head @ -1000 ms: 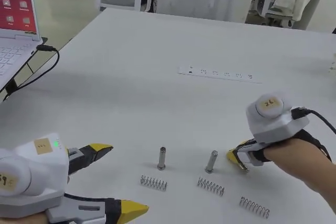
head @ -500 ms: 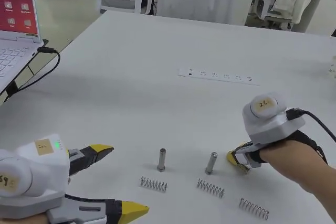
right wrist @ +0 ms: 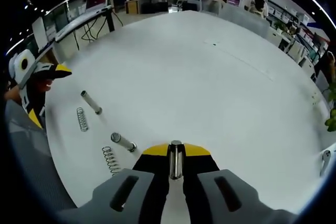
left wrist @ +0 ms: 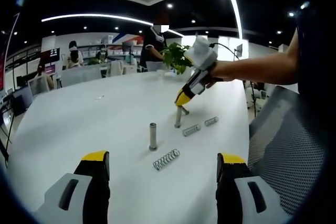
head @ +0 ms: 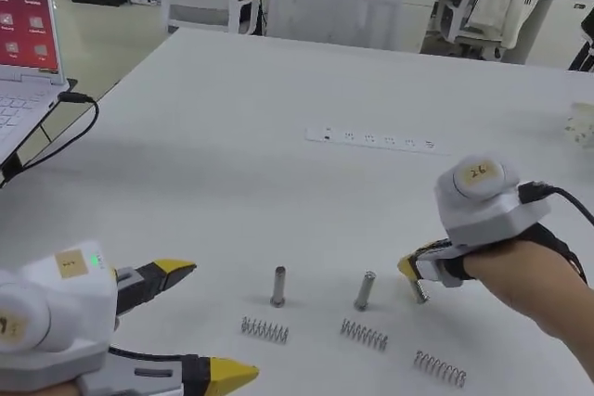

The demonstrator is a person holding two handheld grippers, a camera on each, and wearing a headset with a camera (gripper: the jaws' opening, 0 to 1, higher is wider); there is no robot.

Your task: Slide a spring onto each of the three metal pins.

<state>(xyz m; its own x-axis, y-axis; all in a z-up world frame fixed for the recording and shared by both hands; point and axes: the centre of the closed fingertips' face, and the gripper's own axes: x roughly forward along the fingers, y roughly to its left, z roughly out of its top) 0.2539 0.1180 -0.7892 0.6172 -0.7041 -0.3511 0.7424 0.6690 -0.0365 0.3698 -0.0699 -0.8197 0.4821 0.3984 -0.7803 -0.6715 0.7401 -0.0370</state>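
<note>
Two metal pins stand upright on the white table. Just right of them my right gripper is shut on a third pin, which sits tilted between its yellow tips; the right gripper view has that pin clamped in the jaws. Three springs lie flat in a row in front of the pins. At the near left my left gripper stands open and holds nothing. In the left gripper view the nearest spring lies just ahead of the open left gripper.
A white power strip lies across the table's middle. At the far left an open laptop trails a black cable. Chairs and desks stand beyond the far edge.
My right gripper has risen slightly with the pin and sits a little farther from the nearest standing pin. The whole view has shifted. My left gripper stays open in place.
</note>
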